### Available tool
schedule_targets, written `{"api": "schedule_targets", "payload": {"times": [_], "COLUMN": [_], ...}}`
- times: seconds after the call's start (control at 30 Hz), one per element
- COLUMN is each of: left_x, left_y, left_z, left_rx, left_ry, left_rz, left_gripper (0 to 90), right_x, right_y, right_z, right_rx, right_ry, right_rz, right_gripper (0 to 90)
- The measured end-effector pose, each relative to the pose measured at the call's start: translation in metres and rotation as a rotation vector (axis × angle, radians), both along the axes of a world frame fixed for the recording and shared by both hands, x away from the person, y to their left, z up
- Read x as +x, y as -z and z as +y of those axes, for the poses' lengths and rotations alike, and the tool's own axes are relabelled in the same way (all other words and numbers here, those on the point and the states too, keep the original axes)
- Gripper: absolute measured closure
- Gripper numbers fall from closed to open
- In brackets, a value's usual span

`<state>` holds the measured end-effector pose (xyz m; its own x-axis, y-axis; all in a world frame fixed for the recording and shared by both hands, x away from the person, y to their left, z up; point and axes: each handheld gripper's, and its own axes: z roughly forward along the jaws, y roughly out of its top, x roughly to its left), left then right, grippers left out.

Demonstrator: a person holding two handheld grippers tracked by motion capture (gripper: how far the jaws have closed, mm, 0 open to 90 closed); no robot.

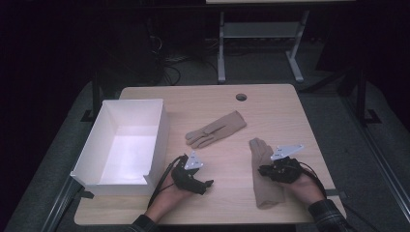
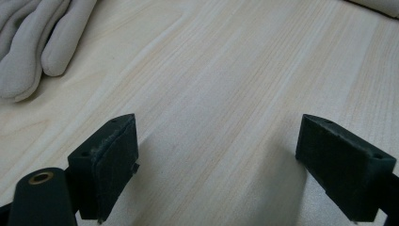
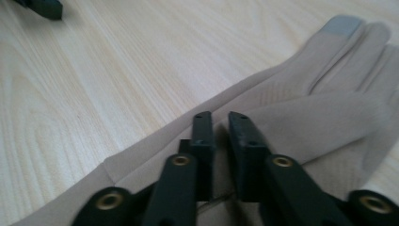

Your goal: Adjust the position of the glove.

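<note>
Right claw [image 3: 220, 123] pinches glove [image 3: 301, 108].

Left gripper [image 1: 197, 180] held low in the left hand [image 1: 170, 195], jaws spread wide apart; right gripper [image 1: 270, 170] in the right hand [image 1: 304, 186], jaws drawn nearly together on beige fabric.

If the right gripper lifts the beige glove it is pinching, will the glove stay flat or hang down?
Probably it hangs limp: the glove looks like thin soft fabric, bunched between the right gripper fingers. It likely weighs little, lying flat on the table. Slipping seems unlikely; the cloth looks matte.
</note>
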<state>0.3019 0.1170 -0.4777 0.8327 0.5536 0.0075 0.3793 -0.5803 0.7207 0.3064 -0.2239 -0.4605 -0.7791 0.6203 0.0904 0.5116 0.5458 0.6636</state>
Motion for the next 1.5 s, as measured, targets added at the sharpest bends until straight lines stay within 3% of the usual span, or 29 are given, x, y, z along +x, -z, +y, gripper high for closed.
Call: {"api": "schedule_targets", "payload": {"times": [0.17,0.27,0.6,0.93,1.1,1.27,1.5], "left_x": [0.000,0.000,0.000,0.000,0.000,0.003,0.011], "left_y": [0.000,0.000,0.000,0.000,-0.001,-0.005,-0.016], "left_z": [0.000,0.000,0.000,0.000,-0.002,-0.003,-0.004], "left_rx": [0.000,0.000,-0.003,-0.002,-0.002,0.009,-0.017], "left_ry": [0.001,0.000,-0.003,-0.002,-0.024,-0.084,-0.111], "left_rz": [0.000,0.001,0.005,0.002,0.011,0.027,0.070], "left_gripper": [12.8,12.8,12.8,12.8,14.1,26.1,57.3], "right_x": [0.001,0.003,0.011,0.022,0.022,0.022,0.022], "right_y": [-0.010,-0.011,0.002,0.019,0.022,0.022,0.022], "right_z": [-0.011,-0.022,-0.059,-0.072,-0.074,-0.073,-0.073], "right_rx": [0.044,0.058,0.033,-0.013,0.009,0.009,0.007], "right_ry": [0.038,0.079,0.227,0.344,0.363,0.365,0.361], "right_rz": [-0.050,-0.053,-0.076,-0.100,-0.102,-0.099,-0.100], "right_gripper": [67.8,61.7,30.8,17.7,14.6,14.0,14.0]}}
